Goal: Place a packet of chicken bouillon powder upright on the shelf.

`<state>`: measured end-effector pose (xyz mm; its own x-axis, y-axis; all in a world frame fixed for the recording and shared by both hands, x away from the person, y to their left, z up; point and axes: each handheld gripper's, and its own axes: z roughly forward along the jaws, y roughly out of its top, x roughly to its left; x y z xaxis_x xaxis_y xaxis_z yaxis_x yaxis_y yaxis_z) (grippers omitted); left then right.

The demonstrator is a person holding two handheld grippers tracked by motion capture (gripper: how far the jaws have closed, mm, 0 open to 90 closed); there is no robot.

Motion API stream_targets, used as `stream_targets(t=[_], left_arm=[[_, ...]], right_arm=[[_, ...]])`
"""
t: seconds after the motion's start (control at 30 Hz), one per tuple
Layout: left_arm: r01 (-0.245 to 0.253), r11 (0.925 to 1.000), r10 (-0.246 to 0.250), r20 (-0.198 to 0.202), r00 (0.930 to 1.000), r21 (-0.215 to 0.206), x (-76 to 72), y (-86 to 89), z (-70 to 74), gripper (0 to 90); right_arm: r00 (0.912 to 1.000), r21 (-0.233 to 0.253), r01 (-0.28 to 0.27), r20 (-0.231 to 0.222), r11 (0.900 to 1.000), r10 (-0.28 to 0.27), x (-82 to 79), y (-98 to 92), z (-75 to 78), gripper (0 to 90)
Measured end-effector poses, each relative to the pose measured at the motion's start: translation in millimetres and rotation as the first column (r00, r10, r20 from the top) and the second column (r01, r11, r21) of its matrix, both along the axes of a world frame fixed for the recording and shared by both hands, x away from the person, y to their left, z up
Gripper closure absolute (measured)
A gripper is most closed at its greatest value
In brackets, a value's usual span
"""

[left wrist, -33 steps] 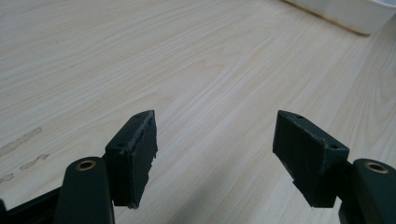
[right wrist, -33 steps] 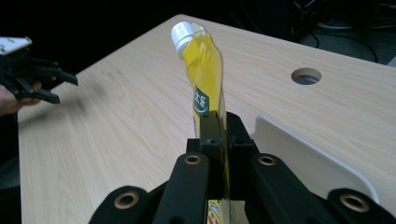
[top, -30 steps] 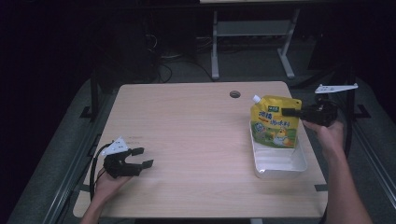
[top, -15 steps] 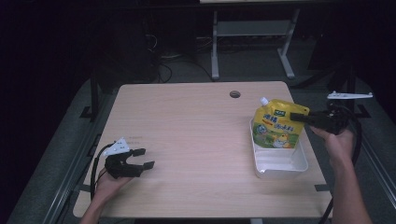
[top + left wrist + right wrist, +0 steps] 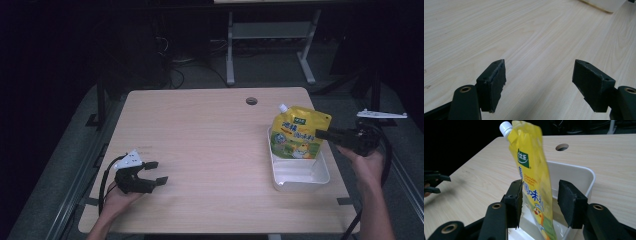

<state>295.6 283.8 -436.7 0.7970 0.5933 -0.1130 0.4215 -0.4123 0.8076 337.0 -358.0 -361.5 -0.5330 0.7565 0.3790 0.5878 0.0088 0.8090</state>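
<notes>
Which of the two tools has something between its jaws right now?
The right tool, at the white tray: the yellow spouted pouch stands between its parted jaws. The left tool has only bare tabletop between its wide-open jaws.

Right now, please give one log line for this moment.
right gripper: open around yellow pouch | pouch: upright in white tray | left gripper: open, resting on table

Yellow spouted pouch point(image 5: 531, 180): small orange print reads "Granulated Chicken Flavor", best guess as it's tiny. Green logo above and big white Chinese characters below, not legible enough to transcribe. No other readable text.
</notes>
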Motion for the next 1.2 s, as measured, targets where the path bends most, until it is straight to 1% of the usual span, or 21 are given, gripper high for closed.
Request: stream_targets(t=[0.07, 0.1, 0.17, 0.2, 0.23, 0.33, 0.43, 0.47, 0.53, 0.63, 0.7, 0.77, 0.93, 1.07, 1.2], left_arm=[[-0.001, 1.0, 0.001, 0.002, 1.0, 0.002, -0.9, -1.0, 0.7, 26.5], [-0.001, 1.0, 0.001, 0.001, 1.0, 0.001, -1.0, -1.0, 0.7, 26.4], [-0.003, 1.0, 0.003, 0.002, 1.0, 0.002, -1.7, -0.6, 0.9, 26.2], [-0.004, 1.0, 0.004, 0.003, 1.0, 0.001, -2.2, -0.5, 1.0, 26.2], [-0.007, 1.0, 0.007, 0.002, 1.0, -0.001, -2.7, -0.3, 1.2, 26.2], [-0.012, 0.9999, 0.012, 0.002, 0.9999, -0.009, -2.4, 1.7, 2.3, 26.0], [-0.019, 0.9997, 0.019, -0.003, 0.9998, -0.014, -2.1, 3.5, 2.3, 25.7], [-0.021, 0.9997, 0.021, -0.003, 0.9998, -0.012, -2.2, 4.1, 2.2, 25.7], [-0.024, 0.9997, 0.024, -0.002, 0.9997, -0.01, -2.3, 5.1, 2.5, 25.6], [-0.026, 0.9996, 0.026, 0.004, 0.9997, -0.011, -2.9, 6.0, 3.3, 25.4], [-0.029, 0.9995, 0.029, 0.005, 0.9996, -0.014, -3.4, 6.3, 3.5, 25.3], [-0.031, 0.9994, 0.031, 0.004, 0.9995, -0.017, -4.1, 6.6, 3.5, 25.2], [-0.029, 0.9995, 0.029, 0.005, 0.9996, -0.01, -3.6, 7.7, 3.0, 25.0], [-0.028, 0.9996, 0.028, 0.0, 0.9996, -0.005, -2.6, 8.6, 1.2, 24.8], [-0.031, 0.9995, 0.03, -0.003, 0.9995, -0.004, -2.3, 9.7, 0.2, 24.6]], right_arm=[[1.0, -0.003, 0.002, 0.0, 1.0, -0.002, -3.5, 0.0, -0.9, 52.8], [1.0, -0.013, 0.006, 0.0, 1.0, -0.006, -5.7, -0.4, -1.9, 51.4], [0.9999, -0.018, 0.015, -0.001, 1.0, -0.015, -8.8, -1.7, -4.1, 48.4], [0.9997, -0.023, 0.022, -0.014, 1.0, -0.022, -11.7, -4.0, -7.4, 47.8], [0.9997, -0.023, 0.022, -0.014, 1.0, -0.022, -11.7, -4.0, -7.4, 47.8], [0.9996, -0.016, 0.025, -0.009, 1.0, -0.025, -19.8, -7.1, -13.0, 46.8], [0.9996, -0.012, 0.026, -0.007, 1.0, -0.026, -24.1, -7.4, -14.9, 46.7], [0.9997, -0.017, 0.025, -0.003, 1.0, -0.025, -25.8, -7.7, -15.9, 46.6], [0.9996, -0.024, 0.028, -0.008, 0.999, -0.028, -29.8, -7.9, -17.2, 46.3], [0.9996, -0.025, 0.025, -0.007, 0.999, -0.026, -34.5, -7.4, -17.9, 46.2], [0.9998, -0.027, 0.019, 0.001, 0.999, -0.019, -38.1, -5.4, -17.4, 46.3], [0.9999, -0.033, 0.006, 0.011, 0.999, -0.006, -41.9, -0.9, -15.4, 46.2], [0.9995, -0.052, -0.024, 0.02, 0.998, 0.025, -47.7, 13.9, -9.6, 44.9], [0.9972, -0.069, -0.069, 0.024, 0.995, 0.07, -49.5, 31.8, -7.4, 42.6], [0.9932, -0.077, -0.111, 0.024, 0.991, 0.114, -49.7, 52.1, -6.6, 40.9]])
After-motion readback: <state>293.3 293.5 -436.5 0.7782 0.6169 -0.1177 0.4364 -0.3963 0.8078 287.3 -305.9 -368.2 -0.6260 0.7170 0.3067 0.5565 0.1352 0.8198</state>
